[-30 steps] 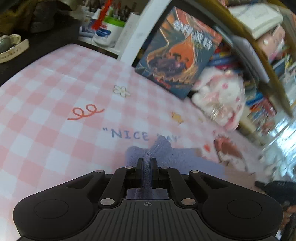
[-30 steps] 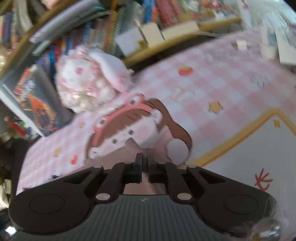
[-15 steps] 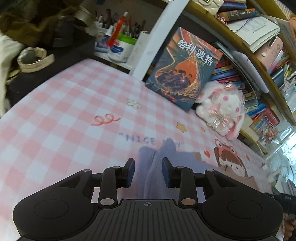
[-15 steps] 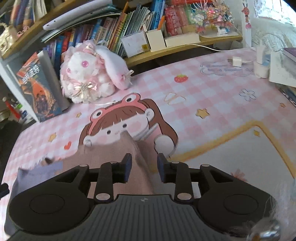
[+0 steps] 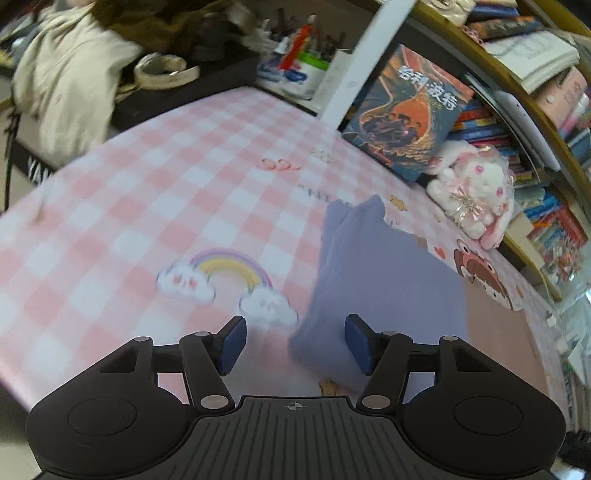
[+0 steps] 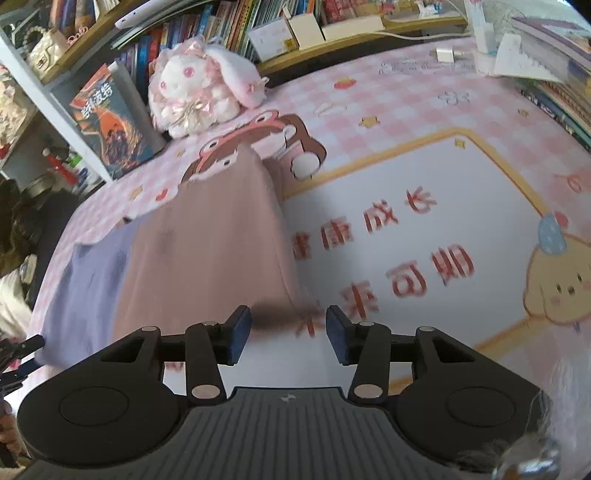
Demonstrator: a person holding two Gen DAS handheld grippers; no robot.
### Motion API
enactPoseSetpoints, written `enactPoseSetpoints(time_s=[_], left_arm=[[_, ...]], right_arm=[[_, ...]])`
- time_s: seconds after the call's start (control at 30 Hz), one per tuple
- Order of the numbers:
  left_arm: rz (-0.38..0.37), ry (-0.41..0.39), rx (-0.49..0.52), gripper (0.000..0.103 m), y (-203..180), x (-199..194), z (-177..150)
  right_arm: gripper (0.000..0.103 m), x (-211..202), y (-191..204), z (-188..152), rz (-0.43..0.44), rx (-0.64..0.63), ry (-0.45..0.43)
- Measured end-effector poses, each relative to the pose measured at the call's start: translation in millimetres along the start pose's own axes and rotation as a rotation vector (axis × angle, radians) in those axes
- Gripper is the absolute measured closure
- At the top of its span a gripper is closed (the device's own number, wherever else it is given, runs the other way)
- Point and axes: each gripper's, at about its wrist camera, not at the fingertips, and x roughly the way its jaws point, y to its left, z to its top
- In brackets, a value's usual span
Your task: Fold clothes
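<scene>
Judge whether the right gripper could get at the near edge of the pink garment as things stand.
Probably yes. The right gripper, jaws opening with nothing between them, sits just short of the pink garment, and only bare mat lies between.

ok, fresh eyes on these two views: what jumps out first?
The pink-and-lavender garment lying flat on the pink checked mat, right ahead of both tongs. Behind it, a white plush bunny sits beside a dark-covered book leaning against the crowded bookshelf.

A lavender-and-dusty-pink cloth (image 6: 207, 236) lies folded and flat on the checked pink table mat (image 6: 406, 96).
</scene>
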Motion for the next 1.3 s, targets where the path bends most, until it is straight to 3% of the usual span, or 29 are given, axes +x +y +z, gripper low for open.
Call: enactPoseSetpoints(time_s=[0.23,0.47,0.7,0.77,0.8,0.83,0.87,0.9,1.03,1.17,1.3], left_arm=[[-0.018,0.007,-0.131,0.042,4.6,-12.1,-22.6],[-0.137,0.043,-0.501,0.041,33.4,-3.2,-31.5],[-0.196,0.023,-0.724,0.042,47.1,17.9,-25.5],[-0.223,0.037,-0.789,0.046,49.4,26.0,-25.4],[-0.213,0.043,-0.790,0.054,48.1,28.2,-24.6],[-0.201,0.049,-0.790,0.075,46.8,30.4,-23.7],[-0.182,0.055,-0.772,0.087,45.6,31.6,-21.4],[-0.189,0.038,-0.745,0.091,43.4,28.7,-17.9],[-0.190,-0.004,-0.605,0.092,32.4,19.8,-2.2],[-0.163,0.049,-0.620,0.091,44.0,34.5,-6.5],[-0.176,0.052,-0.639,0.091,49.2,36.9,-12.0]], right_arm=[[0.060,-9.6,-14.4,-8.7,0.057,0.067,0.016],[0.053,1.4,-36.5,-6.6,0.151,0.320,0.071],[0.053,18.2,-53.1,1.2,0.230,0.579,0.085],[0.057,24.1,-53.5,3.7,0.243,0.620,0.090],[0.064,26.7,-52.9,4.2,0.241,0.632,0.094],[0.069,29.2,-51.7,4.8,0.235,0.639,0.097],[0.081,30.7,-50.4,5.8,0.232,0.635,0.095],[0.090,29.5,-49.0,7.5,0.241,0.627,0.077],[0.093,13.2,-42.4,15.2,0.341,0.585,-0.030],[0.093,28.5,-45.1,9.1,0.251,0.577,0.045],[0.093,34.2,-48.1,2.3,0.232,0.604,0.041]])
